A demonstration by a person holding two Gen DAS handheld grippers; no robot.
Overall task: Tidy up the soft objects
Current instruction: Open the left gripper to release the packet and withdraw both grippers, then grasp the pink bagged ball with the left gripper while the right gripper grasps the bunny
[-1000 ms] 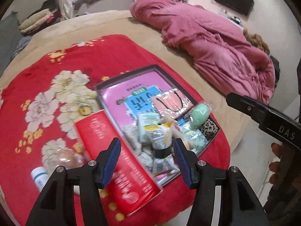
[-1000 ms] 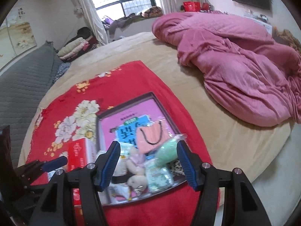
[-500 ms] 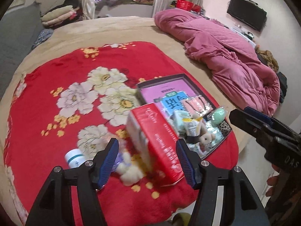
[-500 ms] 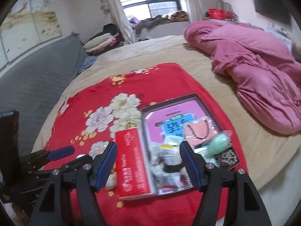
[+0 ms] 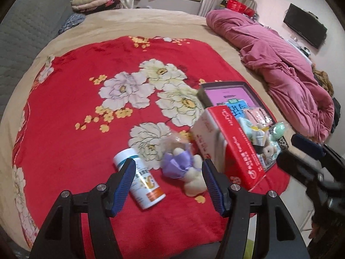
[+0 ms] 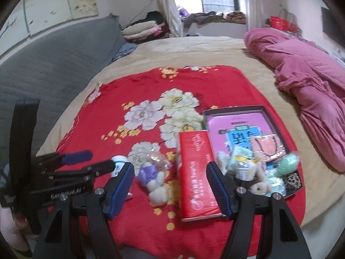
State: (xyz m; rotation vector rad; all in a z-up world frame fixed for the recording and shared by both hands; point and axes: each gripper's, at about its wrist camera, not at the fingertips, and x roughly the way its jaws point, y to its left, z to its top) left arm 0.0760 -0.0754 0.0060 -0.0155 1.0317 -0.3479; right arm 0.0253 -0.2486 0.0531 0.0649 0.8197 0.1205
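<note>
A small plush toy in a purple wrapper [image 5: 179, 166] lies on the red flowered blanket [image 5: 75, 108], in line with the gap of my open left gripper [image 5: 167, 161] but farther off. A dark tray [image 5: 252, 90] at the right holds several soft packets and plush toys [image 5: 261, 133]. In the right wrist view the same plush toy [image 6: 154, 179] lies ahead of my open right gripper [image 6: 170, 165], and the tray [image 6: 269, 116] sits to the right. Nothing is between either pair of pads. The left gripper [image 6: 97, 159] shows at the left edge there, the right gripper [image 5: 299, 153] at the right edge of the left wrist view.
A red carton [image 5: 230, 144] leans against the tray's near left side. A white bottle [image 5: 140, 183] lies left of the plush toy. A pink quilt [image 5: 280, 64] is bunched at the far right of the bed. A grey headboard [image 6: 43, 64] runs along the left.
Both views have swung left across the blanket. The tray and the red carton have slid to the right. The plush toy and the bottle have come into view in front of the left gripper.
</note>
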